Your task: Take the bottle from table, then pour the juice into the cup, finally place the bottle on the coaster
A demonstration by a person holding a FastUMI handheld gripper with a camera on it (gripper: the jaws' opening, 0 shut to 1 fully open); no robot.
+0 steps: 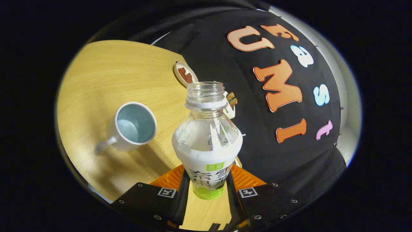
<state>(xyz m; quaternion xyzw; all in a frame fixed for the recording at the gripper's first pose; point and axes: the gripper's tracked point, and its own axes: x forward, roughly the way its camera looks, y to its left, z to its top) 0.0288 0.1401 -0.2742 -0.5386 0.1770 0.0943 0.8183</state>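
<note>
Bottle [207,141], uncapped, sits clamped between my fingers [208,190], tilted above the wooden table [96,74], with the mug [133,127] beside it and two coasters [185,74] beyond.

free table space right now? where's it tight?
Widest bare wood lies on the table beyond the cup, up to the far edge. A smaller bare strip runs beside the cup's handle. Tight spots: the gap between cup and bottle, and by the two coasters at the wall edge. The tool is shut on the bottle.
</note>
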